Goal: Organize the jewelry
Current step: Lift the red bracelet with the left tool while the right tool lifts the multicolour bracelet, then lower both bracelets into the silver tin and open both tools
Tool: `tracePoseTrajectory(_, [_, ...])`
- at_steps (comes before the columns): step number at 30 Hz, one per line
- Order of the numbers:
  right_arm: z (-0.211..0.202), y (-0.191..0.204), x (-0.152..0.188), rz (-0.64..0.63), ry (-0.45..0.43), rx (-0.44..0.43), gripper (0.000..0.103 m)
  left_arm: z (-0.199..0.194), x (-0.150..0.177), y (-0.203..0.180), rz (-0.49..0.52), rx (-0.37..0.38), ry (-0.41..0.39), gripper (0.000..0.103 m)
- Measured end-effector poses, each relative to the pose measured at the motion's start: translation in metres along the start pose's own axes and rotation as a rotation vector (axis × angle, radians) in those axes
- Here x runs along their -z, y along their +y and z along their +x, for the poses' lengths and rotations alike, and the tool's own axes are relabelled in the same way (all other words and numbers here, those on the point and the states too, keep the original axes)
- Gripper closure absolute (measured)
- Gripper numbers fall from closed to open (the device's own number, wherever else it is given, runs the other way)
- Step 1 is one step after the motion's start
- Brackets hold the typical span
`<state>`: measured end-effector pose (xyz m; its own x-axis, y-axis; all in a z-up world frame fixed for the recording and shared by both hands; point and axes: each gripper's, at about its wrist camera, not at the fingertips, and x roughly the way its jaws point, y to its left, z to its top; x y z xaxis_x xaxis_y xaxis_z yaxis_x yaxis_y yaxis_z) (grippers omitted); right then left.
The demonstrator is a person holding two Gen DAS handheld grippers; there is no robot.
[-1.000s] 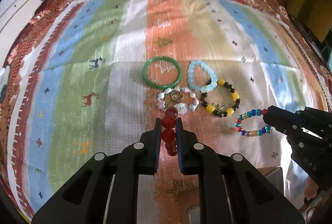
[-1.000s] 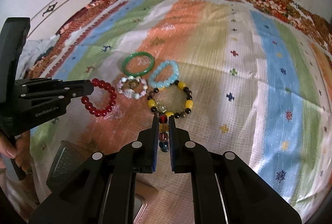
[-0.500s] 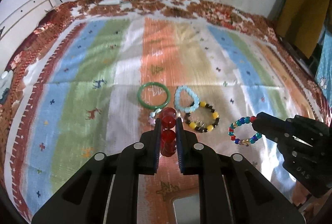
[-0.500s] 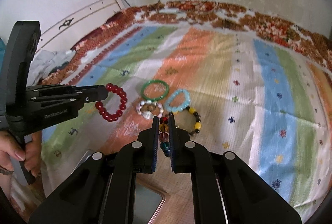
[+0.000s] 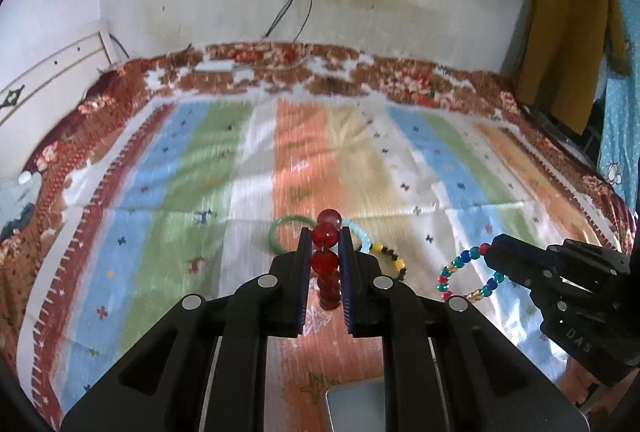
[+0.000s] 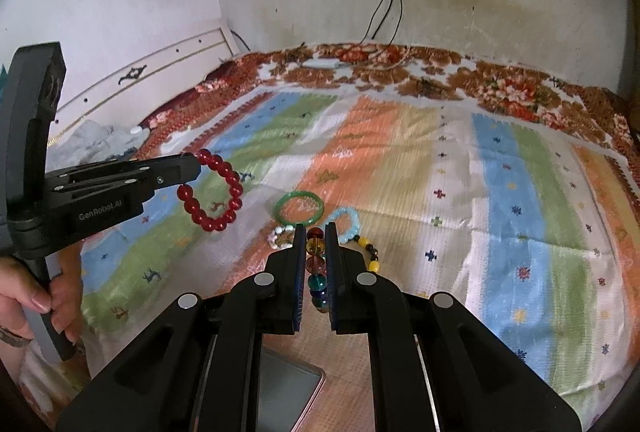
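Note:
My left gripper (image 5: 325,238) is shut on a red bead bracelet (image 5: 326,264), held in the air above the striped cloth; it also shows in the right wrist view (image 6: 212,192). My right gripper (image 6: 315,232) is shut on a multicolour bead bracelet (image 6: 316,272), which hangs from it in the left wrist view (image 5: 466,274). On the cloth lie a green bangle (image 6: 299,208), a light blue bead bracelet (image 6: 346,218), a white bead bracelet (image 6: 280,237) and a yellow-and-black bead bracelet (image 6: 372,256).
The striped cloth (image 5: 180,212) covers a bed with a floral border against a white wall. A flat tray edge (image 6: 288,392) sits below the grippers at the near side. Clothes (image 5: 572,32) hang at the right.
Both grippers have risen and pulled back from the cloth with their bracelets. The bracelets on the cloth now look smaller and farther off.

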<state>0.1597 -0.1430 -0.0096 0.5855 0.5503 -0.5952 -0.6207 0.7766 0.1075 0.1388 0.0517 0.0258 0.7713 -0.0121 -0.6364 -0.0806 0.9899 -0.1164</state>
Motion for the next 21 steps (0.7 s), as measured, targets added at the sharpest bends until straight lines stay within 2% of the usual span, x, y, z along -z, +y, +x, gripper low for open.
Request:
tracePoseTrajectory(7, [-0.017,0.007,0.002,-0.003,-0.04,-0.015,0.093,-0.018,0.014,-0.004,0.019,0.026,-0.022,0.09])
tracePoseTrajectory(21, [-0.043,0.02,0.021,-0.013,-0.049,-0.053,0.093,-0.051,0.039,-0.01,0.017,0.043,-0.061,0.09])
